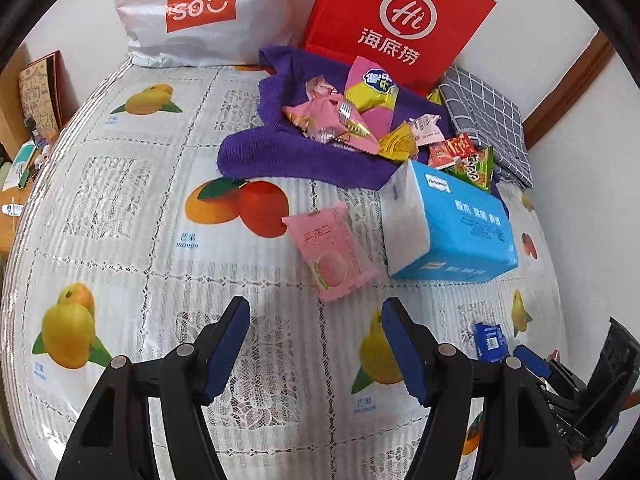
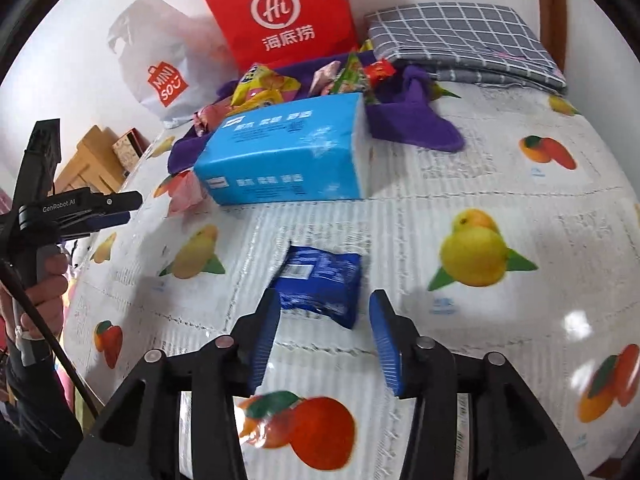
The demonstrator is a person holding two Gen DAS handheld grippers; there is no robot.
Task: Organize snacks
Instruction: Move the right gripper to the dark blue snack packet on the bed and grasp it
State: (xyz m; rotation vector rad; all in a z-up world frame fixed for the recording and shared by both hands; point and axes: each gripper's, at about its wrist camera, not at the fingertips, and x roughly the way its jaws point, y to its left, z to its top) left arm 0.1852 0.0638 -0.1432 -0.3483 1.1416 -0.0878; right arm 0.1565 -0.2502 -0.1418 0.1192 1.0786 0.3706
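Note:
A pile of wrapped snacks [image 1: 360, 116] lies on a purple cloth [image 1: 264, 156] at the back of the table; it also shows in the right wrist view [image 2: 264, 84]. A pink snack packet [image 1: 332, 252] lies alone on the tablecloth, just ahead of my open, empty left gripper [image 1: 316, 344]. A dark blue snack packet [image 2: 320, 280] lies flat just ahead of my open right gripper [image 2: 324, 336], its near edge reaching between the fingertips; it also shows in the left wrist view [image 1: 490, 340]. The left gripper shows from the side in the right wrist view [image 2: 112, 212].
A blue tissue pack [image 1: 452, 228] [image 2: 288, 152] lies between the pile and the loose packets. A red Haidilao bag [image 1: 396, 20] and a white Miniso bag [image 1: 200, 8] stand against the wall. A folded grey checked cloth [image 1: 488, 120] lies at the back right.

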